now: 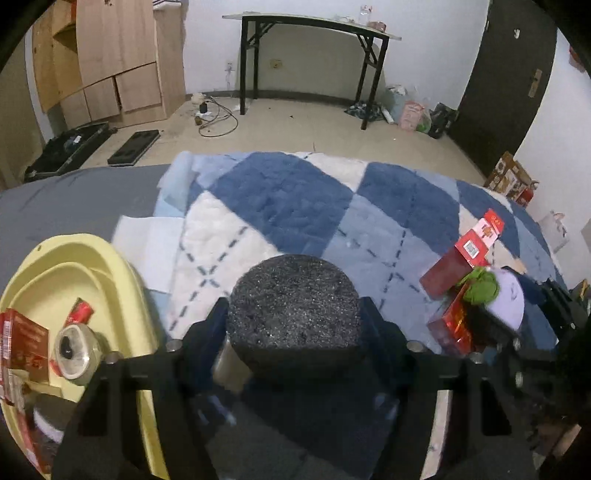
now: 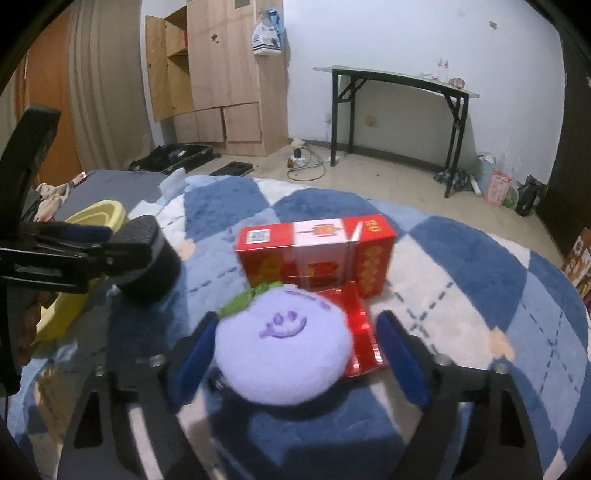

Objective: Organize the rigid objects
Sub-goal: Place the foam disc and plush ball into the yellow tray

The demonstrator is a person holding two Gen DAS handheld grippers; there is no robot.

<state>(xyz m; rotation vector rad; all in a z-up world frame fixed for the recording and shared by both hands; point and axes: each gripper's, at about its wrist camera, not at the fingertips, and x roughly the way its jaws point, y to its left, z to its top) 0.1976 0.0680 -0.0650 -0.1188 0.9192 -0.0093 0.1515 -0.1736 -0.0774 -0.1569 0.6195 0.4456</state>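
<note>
My left gripper [image 1: 293, 310] is shut on a dark round block [image 1: 293, 306] with a rough top, just above the checked blanket [image 1: 280, 199]. The right wrist view shows that gripper [image 2: 125, 254] and the block [image 2: 151, 262] at the left. My right gripper [image 2: 297, 321] is open around a purple round plush [image 2: 282, 347] with a drawn face and a green leaf. Its left finger touches the plush, while the right finger [image 2: 402, 358] stands apart from it. A large red box [image 2: 314, 254] stands behind the plush, and a flat shiny red box [image 2: 358, 325] lies against it.
A yellow basin [image 1: 122, 266] at the left holds red boxes [image 1: 22, 343] and a tape roll [image 1: 74, 350]. Beyond the bed's edge are a black folding table [image 1: 314, 22], a wooden wardrobe [image 1: 110, 55], cables [image 1: 218, 118] and black cases [image 1: 70, 144] on the floor.
</note>
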